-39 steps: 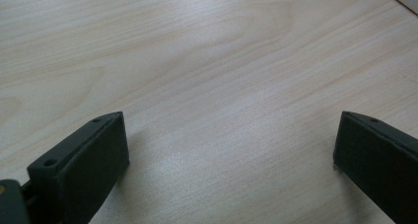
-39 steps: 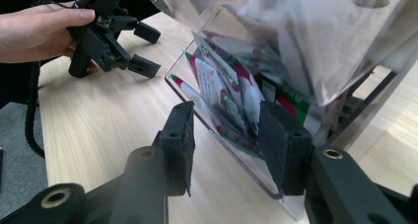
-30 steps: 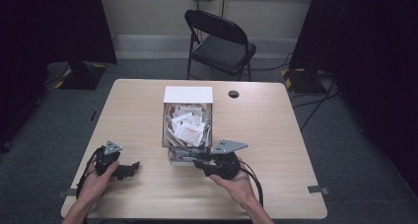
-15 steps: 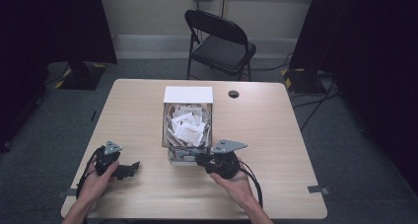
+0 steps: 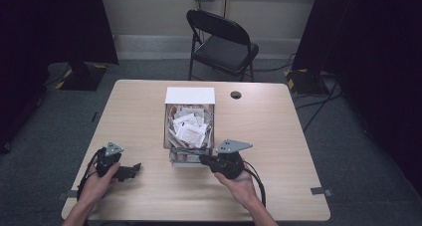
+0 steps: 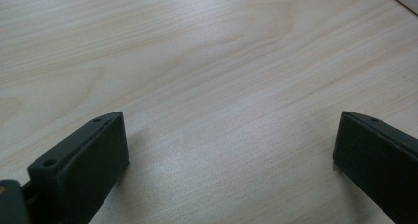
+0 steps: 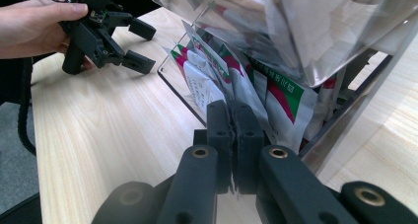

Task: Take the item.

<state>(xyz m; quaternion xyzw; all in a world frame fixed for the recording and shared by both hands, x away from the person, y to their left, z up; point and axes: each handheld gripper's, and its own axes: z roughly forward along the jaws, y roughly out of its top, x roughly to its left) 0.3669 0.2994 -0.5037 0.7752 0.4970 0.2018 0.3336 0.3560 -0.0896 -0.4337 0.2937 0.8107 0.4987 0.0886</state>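
Over on the left, your left hand (image 5: 97, 182) is resting near the front corner of the surface (image 5: 134, 116), holding the left tongs (image 5: 133, 169) low over the bare wood. Their jaws are spread wide with nothing between them; in the left gripper view you're just looking at pale wood grain between the two black pads. The cable from those tongs is looping off by your wrist.

Moving toward the middle, a clear plastic box (image 5: 189, 128) is sitting on the surface, stuffed with small paper packets (image 5: 188, 127), white ones with some green and red print. A white panel is lying at the far end of the box. At the near end there's a low opening where packets are sticking out toward you.

Right there, your right tongs (image 5: 203, 159) are poking into that near opening. In the right gripper view the jaws are pressed together and pinching the edge of a packet (image 7: 273, 105), a white one with a green and red stripe, at the bottom of the dispenser. The packet is half inside the box, standing among its neighbours, not pulled free. That view is also catching your other hand and its spread tongs farther off.

Your right hand (image 5: 241, 178) is sitting just behind, cable trailing toward the front edge.

Further back, a small dark hole (image 5: 235, 94) is showing in the surface, and a black folding chair (image 5: 221, 44) is standing beyond the far edge.
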